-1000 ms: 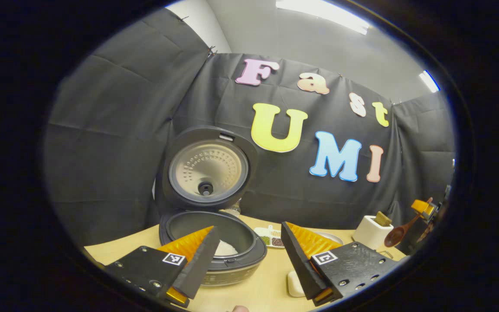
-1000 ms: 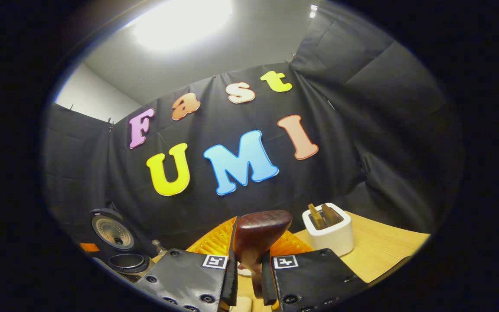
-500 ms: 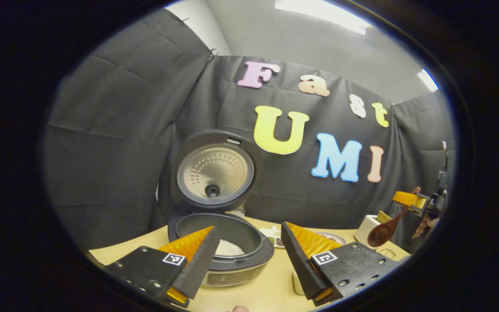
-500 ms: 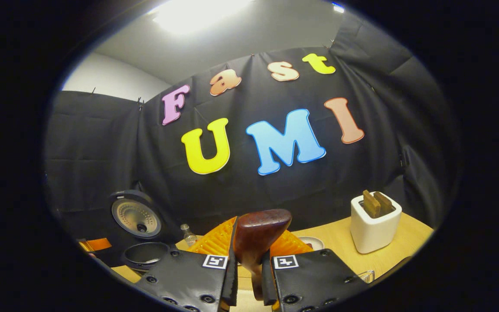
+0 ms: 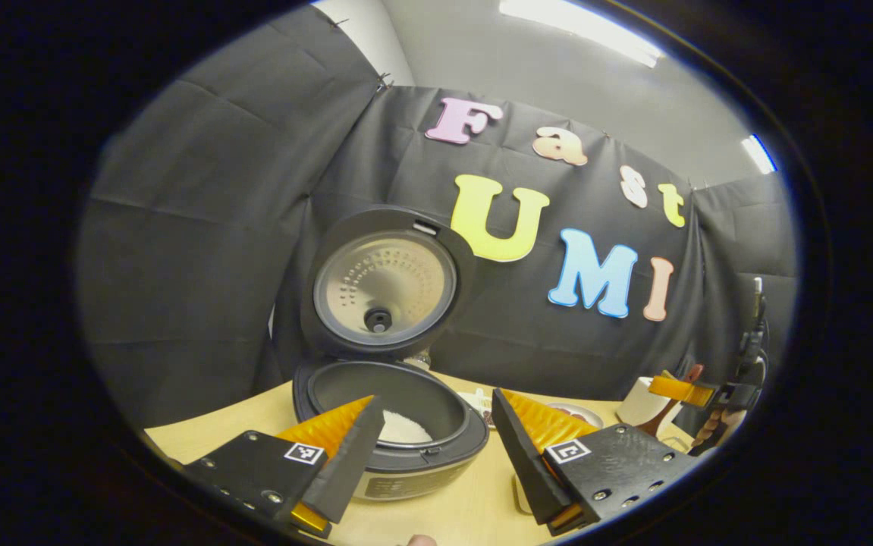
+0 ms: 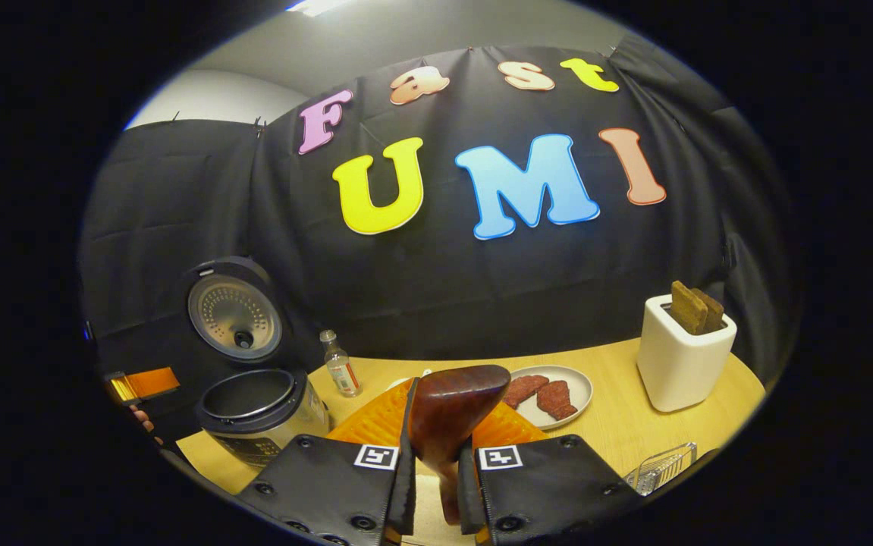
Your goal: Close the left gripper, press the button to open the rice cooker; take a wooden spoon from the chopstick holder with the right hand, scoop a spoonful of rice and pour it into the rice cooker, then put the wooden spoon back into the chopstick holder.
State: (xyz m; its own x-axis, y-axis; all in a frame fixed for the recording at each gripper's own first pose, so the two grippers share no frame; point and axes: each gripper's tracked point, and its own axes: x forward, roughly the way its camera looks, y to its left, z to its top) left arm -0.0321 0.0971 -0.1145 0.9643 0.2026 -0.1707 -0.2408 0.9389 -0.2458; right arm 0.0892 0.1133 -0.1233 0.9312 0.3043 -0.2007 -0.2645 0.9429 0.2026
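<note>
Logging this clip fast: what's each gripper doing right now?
Left gripper: open, holding nothing.
Right gripper: shut on the wooden spoon.

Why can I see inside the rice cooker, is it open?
Yes, open. The rice cooker has its lid standing straight up behind the pot, and white rice shows at the bottom.

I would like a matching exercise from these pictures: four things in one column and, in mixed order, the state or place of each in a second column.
1. rice cooker
2. wooden spoon
3. left gripper
4. chopstick holder

a. gripped between two fingers
b. white, standing at the table's right end
c. lid up, some rice inside
d. fingers apart, holding nothing

Pairs: 1-c, 2-a, 3-d, 4-b
</note>
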